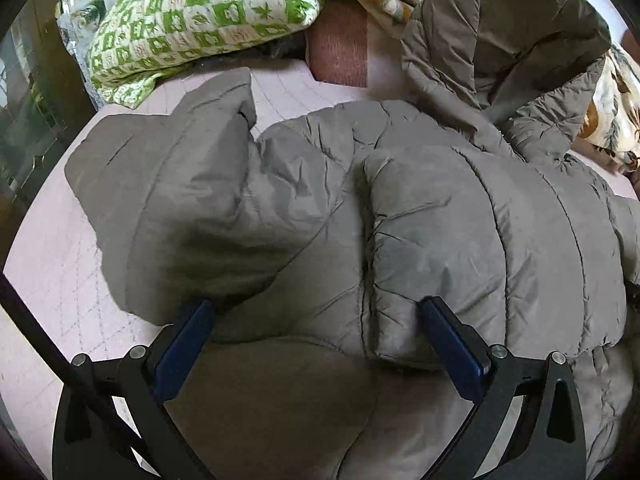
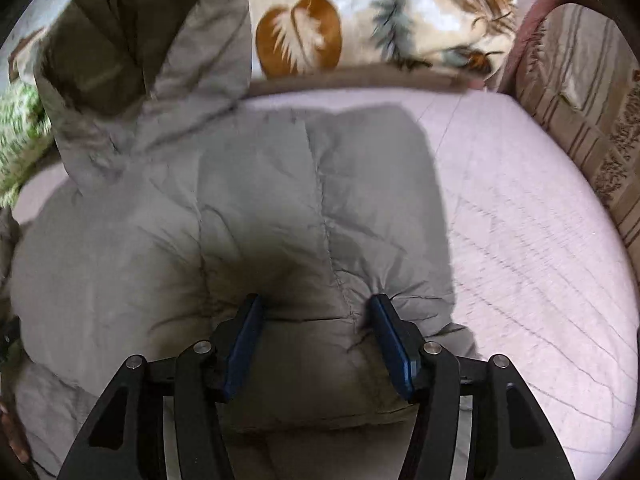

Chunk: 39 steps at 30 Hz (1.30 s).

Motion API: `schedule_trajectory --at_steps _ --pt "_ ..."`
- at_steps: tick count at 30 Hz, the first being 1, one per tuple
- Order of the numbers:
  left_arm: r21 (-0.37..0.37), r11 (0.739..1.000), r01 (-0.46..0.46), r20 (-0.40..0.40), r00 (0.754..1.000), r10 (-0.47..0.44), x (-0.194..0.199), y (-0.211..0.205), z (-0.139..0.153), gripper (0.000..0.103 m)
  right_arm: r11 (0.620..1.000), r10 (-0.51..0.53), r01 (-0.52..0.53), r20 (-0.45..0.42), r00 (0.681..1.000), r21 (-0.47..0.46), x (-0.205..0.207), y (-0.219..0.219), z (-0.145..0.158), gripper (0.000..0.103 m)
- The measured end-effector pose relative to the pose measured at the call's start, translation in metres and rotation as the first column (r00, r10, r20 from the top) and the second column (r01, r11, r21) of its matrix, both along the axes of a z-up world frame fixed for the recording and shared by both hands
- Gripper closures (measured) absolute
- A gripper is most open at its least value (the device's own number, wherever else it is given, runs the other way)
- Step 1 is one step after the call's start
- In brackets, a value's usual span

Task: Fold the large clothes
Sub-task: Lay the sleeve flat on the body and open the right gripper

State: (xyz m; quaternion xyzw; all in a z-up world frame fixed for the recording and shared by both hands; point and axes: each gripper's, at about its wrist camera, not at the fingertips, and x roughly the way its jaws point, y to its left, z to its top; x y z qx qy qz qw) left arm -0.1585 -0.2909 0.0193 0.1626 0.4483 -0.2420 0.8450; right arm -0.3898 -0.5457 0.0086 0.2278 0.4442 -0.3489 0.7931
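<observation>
Now both tools press into the jacket [image 1: 400, 216], which lies puffed on the bed [image 2: 520, 216]; your left tool [image 1: 316, 312] is spread wide, fabric between its fingers but not pinched; your right tool [image 2: 316, 312] is half-closed around a ridge of padding; close squarely before lifting, since quilted fabric likely slips. No containers show; the hood [image 1: 504, 40] stands up behind.

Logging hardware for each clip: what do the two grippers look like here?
Both look identical: the left gripper and right gripper have matte black angular linkage arms with triangular cutouts and silver round pivot pins. Each finger carries a flat dark-blue pad. No markings or sleeves visible.
</observation>
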Motion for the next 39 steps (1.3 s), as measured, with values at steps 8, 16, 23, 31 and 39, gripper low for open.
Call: schedule_trajectory --at_steps 8,16,23,31,39 --pt "-0.149 0.989 0.003 0.107 0.994 0.013 -0.013 0.026 0.047 0.000 0.998 0.037 -0.029 0.158 0.987 -0.053 -0.029 0.047 0.054 0.039" --pt "-0.210 0.976 -0.055 0.157 0.984 0.089 -0.007 0.055 0.067 0.000 0.980 0.192 -0.177 0.197 0.961 -0.090 -0.038 0.133 0.056 0.033" --pt "-0.186 0.978 -0.094 0.166 0.978 0.125 0.002 0.066 0.061 0.000 0.973 0.225 -0.212 0.173 0.959 -0.093 -0.023 0.134 0.042 0.033" --pt "-0.171 0.980 -0.100 0.174 0.976 0.130 0.009 0.073 0.059 0.000 0.968 0.249 -0.248 0.047 0.967 -0.022 0.015 0.134 0.012 0.028" --pt "-0.198 0.967 -0.159 0.149 0.970 0.190 0.025 0.101 0.064 0.000 0.971 0.239 -0.234 0.137 0.961 -0.050 0.006 0.137 0.034 0.028"
